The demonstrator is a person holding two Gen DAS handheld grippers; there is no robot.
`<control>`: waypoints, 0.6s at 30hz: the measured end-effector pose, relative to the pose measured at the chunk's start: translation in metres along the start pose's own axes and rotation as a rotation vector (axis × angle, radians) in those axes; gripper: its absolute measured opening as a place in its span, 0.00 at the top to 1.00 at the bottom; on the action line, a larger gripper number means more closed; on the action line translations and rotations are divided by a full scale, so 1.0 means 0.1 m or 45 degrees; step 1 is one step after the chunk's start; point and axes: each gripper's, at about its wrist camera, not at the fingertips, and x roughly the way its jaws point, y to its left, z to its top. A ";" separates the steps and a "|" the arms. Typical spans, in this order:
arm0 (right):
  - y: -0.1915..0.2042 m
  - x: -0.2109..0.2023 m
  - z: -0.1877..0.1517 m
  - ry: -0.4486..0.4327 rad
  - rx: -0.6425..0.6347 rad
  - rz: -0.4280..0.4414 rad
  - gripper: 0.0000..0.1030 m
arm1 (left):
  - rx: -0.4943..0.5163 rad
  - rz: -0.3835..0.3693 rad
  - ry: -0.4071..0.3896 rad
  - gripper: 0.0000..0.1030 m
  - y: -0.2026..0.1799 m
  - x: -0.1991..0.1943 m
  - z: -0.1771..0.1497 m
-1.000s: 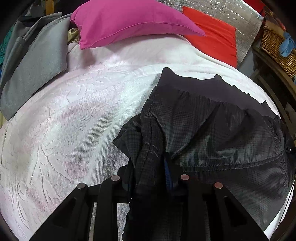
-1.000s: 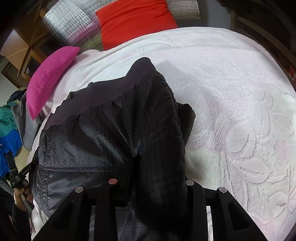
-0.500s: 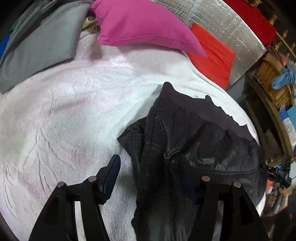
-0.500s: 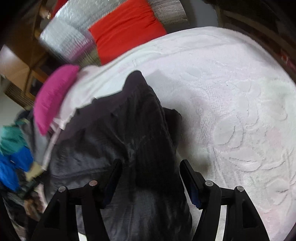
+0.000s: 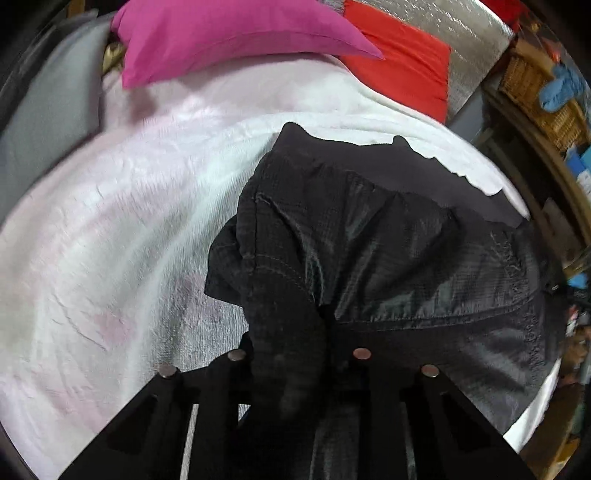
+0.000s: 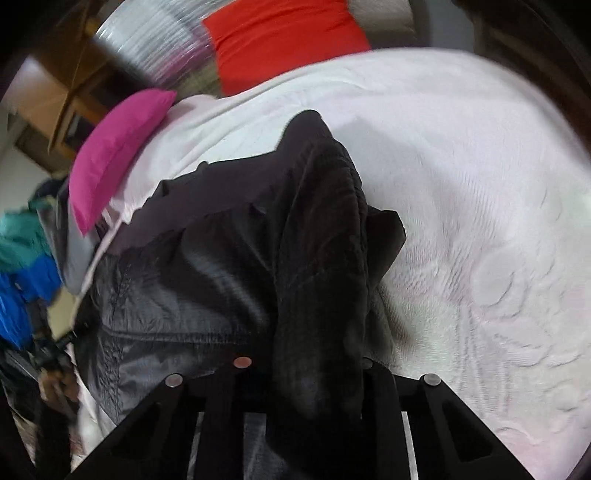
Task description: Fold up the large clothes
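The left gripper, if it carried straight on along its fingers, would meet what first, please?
The left gripper is already shut on a fold of the dark jacket, so it would push into more of that jacket first. Beyond lies the white bedspread, then probably the red cushion; depth is unclear.

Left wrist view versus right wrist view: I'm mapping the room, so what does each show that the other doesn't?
Only the left wrist view: a wicker basket and a grey garment. Only the right wrist view: teal and blue clothes and a wooden frame. Both: the dark garment on the white bedspread, a magenta pillow, a red cushion, and a gripper shut on the garment.
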 end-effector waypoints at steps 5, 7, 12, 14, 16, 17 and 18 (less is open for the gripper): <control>0.03 0.00 -0.06 0.034 -0.020 -0.058 0.79 | -0.018 -0.006 -0.001 0.78 0.04 -0.05 0.01; -0.03 0.08 -0.07 0.043 0.018 -0.039 0.78 | -0.025 -0.015 0.013 0.75 0.05 -0.01 0.04; -0.02 0.13 0.01 0.045 0.036 -0.031 0.79 | -0.059 -0.002 0.017 0.80 0.04 0.04 0.11; 0.07 -0.02 0.04 0.026 0.001 -0.041 0.81 | -0.068 0.016 -0.029 0.83 0.00 -0.10 0.18; 0.20 -0.26 0.10 -0.014 -0.036 -0.036 0.82 | -0.063 0.021 -0.097 0.84 -0.07 -0.36 0.27; 0.32 -0.43 0.15 -0.046 -0.066 -0.033 0.82 | -0.050 0.023 -0.124 0.84 -0.11 -0.49 0.31; 0.43 -0.53 0.18 -0.065 -0.084 -0.032 0.82 | -0.027 0.033 -0.156 0.85 -0.17 -0.63 0.35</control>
